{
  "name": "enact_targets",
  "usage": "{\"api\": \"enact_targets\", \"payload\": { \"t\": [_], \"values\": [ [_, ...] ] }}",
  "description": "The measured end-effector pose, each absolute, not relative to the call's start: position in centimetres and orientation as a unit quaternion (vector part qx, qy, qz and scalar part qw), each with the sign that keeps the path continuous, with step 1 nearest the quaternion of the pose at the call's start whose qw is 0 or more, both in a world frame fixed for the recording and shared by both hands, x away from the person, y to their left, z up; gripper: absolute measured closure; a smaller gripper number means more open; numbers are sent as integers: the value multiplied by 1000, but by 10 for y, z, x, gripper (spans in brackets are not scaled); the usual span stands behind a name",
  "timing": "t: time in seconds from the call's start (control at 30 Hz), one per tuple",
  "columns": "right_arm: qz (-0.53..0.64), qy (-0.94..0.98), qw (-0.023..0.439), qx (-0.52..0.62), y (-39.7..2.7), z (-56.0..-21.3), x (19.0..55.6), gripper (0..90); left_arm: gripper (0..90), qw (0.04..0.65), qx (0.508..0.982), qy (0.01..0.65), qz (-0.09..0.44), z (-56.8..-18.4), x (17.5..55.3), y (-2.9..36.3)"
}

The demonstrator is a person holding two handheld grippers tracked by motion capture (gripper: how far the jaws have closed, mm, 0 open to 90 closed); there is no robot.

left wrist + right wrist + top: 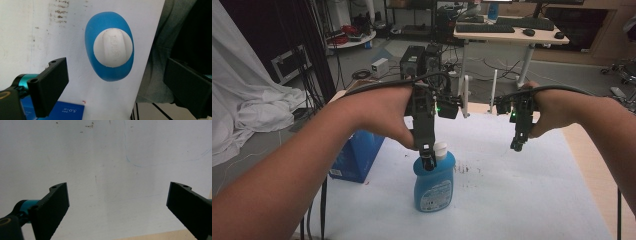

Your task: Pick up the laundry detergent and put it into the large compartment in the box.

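A blue bottle (pixel 434 183) with a white cap (pixel 440 148) stands upright on the white sheet (pixel 512 190). My left gripper (pixel 427 160) points straight down just above it, open, with nothing between the jaws. In the left gripper view the bottle (pixel 110 72) and its white cap (pixel 113 47) show from above, ahead of the wide-apart jaws. My right gripper (pixel 517 145) hangs open over bare sheet to the right of the bottle. The right gripper view shows the white sheet (pixel 112 170) between its spread jaws.
A blue box (pixel 357 155) stands at the sheet's left edge, beside the bottle; its corner (pixel 62 111) shows in the left gripper view. The wooden table (pixel 584 150) edge runs along the right. Dark smudges (pixel 464 170) mark the sheet. Desks, cables and equipment lie beyond the table.
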State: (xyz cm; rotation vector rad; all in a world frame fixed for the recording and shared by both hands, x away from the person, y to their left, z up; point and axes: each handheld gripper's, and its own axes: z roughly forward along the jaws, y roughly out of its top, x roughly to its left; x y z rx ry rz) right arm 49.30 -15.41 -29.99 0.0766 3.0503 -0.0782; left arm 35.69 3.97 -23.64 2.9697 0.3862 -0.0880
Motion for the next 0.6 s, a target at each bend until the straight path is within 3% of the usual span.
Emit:
{"api": "enact_targets", "payload": {
  "t": [0.6],
  "values": [
    [-27, 998, 48, 18, -152, -302, 491, 34, 64, 65, 989, 131, -35, -269, 360, 29]
  ]
}}
